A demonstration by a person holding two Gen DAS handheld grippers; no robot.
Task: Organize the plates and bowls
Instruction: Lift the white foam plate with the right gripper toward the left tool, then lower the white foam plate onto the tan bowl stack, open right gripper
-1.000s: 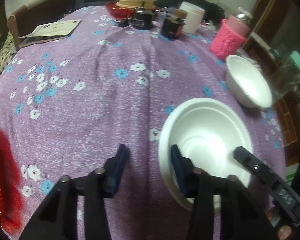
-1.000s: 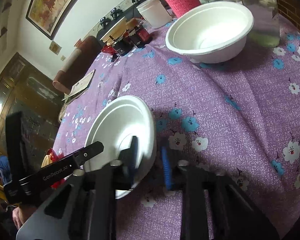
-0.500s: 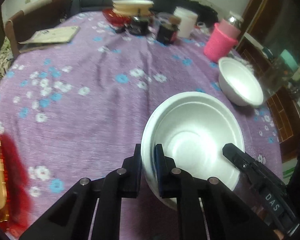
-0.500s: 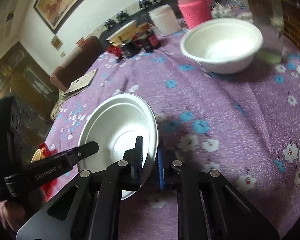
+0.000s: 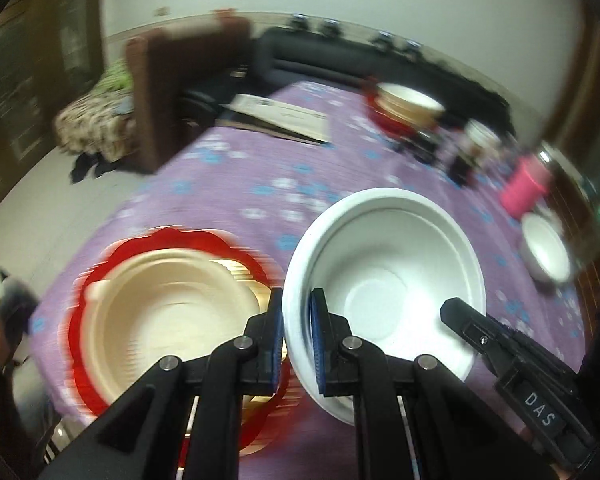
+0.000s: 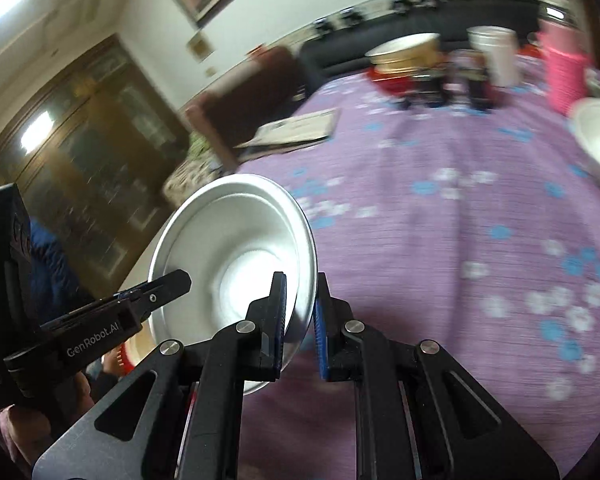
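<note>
Bowl: white bowl point(image 5: 384, 280) held above the purple flowered tablecloth point(image 5: 228, 184), tilted, gripped at two points on its rim.
Left gripper point(image 5: 296, 344): clenched on the bowl's rim at 9 o'clock in the left wrist view, one blue pad inside the wall and one outside.
Right gripper point(image 6: 300, 316): clenched on the opposite rim, at about 4 o'clock of the bowl in the right wrist view.
Cream bowls point(image 5: 168, 320): a nested stack on a red plate point(image 5: 80, 356), at the white bowl's 9 o'clock, blurred.
Second white bowl point(image 5: 548, 252): on the cloth at 3 o'clock, well apart.
Pink cup point(image 5: 526, 188): at 2 o'clock.
Far edge: red dish with cream bowls point(image 5: 404, 108) at 12 o'clock; booklet point(image 5: 280, 114) at 11 o'clock.
</note>
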